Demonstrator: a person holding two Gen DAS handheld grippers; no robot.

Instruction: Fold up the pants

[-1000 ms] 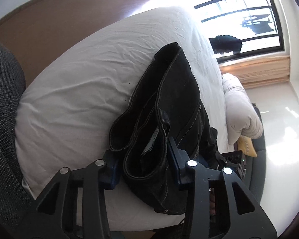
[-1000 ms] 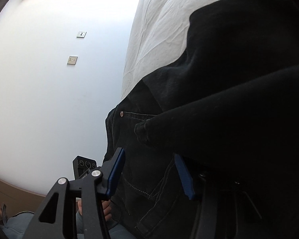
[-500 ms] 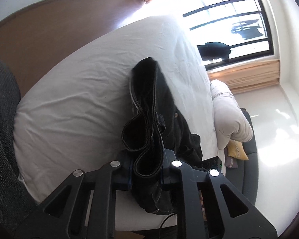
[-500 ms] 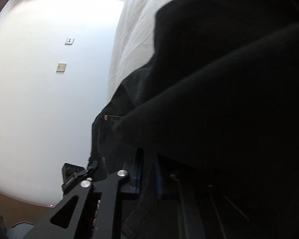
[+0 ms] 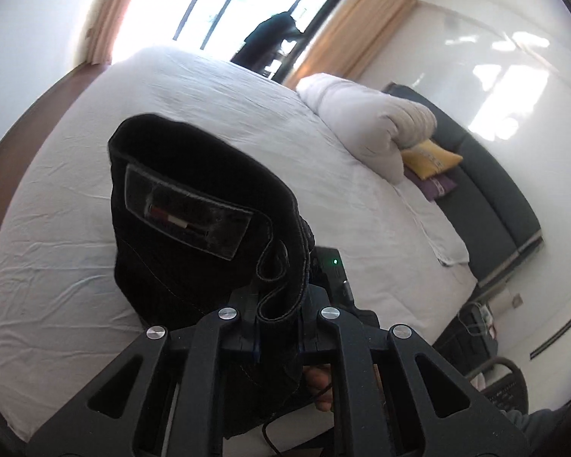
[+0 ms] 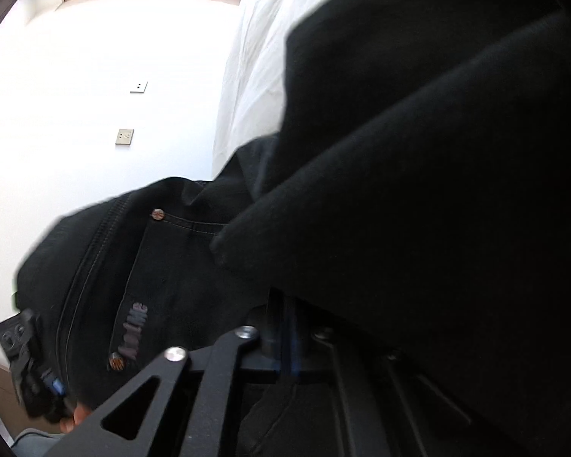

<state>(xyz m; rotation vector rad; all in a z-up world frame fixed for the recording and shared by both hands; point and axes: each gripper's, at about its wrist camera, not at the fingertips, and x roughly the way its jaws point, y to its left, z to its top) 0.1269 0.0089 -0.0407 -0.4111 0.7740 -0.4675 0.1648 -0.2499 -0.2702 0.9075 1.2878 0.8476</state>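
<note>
The left hand-held gripper [image 5: 278,327] clamps the waistband of the black pants [image 5: 194,224], lifted above the white bed [image 5: 76,209]. The right hand-held gripper [image 6: 285,346] pinches their dark fabric too.

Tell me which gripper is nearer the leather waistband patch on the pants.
Left. The left gripper clamps the pants just below the leather patch; the right gripper clamps black fabric elsewhere, no patch visible.

Black pants [image 5: 194,205] in left claw [image 5: 279,337]
</note>
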